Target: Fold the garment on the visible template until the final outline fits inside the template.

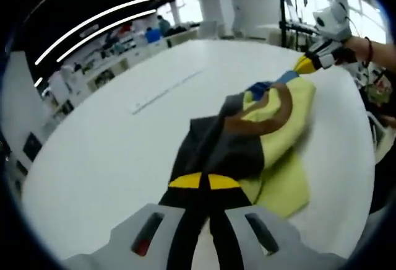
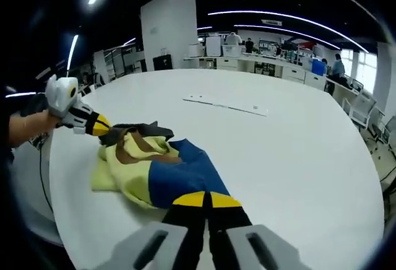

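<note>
Step in hand, by my reading: both grippers are holding opposite ends of the garment, stretching or lifting it ahead of a fold. No template outline is standing out under the cloth; a thin pale strip (image 2: pixel 226 104) is lying farther out on the table, well apart from the garment, and whether it belongs to the template I cannot tell.

Left gripper view, near to far: the left gripper (image 1: pixel 203 182) is showing its 2 yellow-tipped jaws pressed together, pinching the dark grey end of the garment (image 1: pixel 260 137). From the jaws the cloth is running away across the white table (image 1: pixel 105 152): grey first, then a brown curved band, then pale yellow, then a blue patch. At the far end the right gripper (image 1: pixel 307 64) is gripping the blue part, a hand behind it.

Right gripper view, near to far: the right gripper (image 2: pixel 206 199) is likewise closed, its 2 jaws pinching the blue end of the garment (image 2: pixel 154 168). Beyond lie bunched yellow and brown folds, then the dark end, which the left gripper (image 2: pixel 102 126) is clasping.

Next move, as a judgement: the cloth is bunching in the middle, so it is calling for spreading flat before 1 end is being carried over the other
</note>
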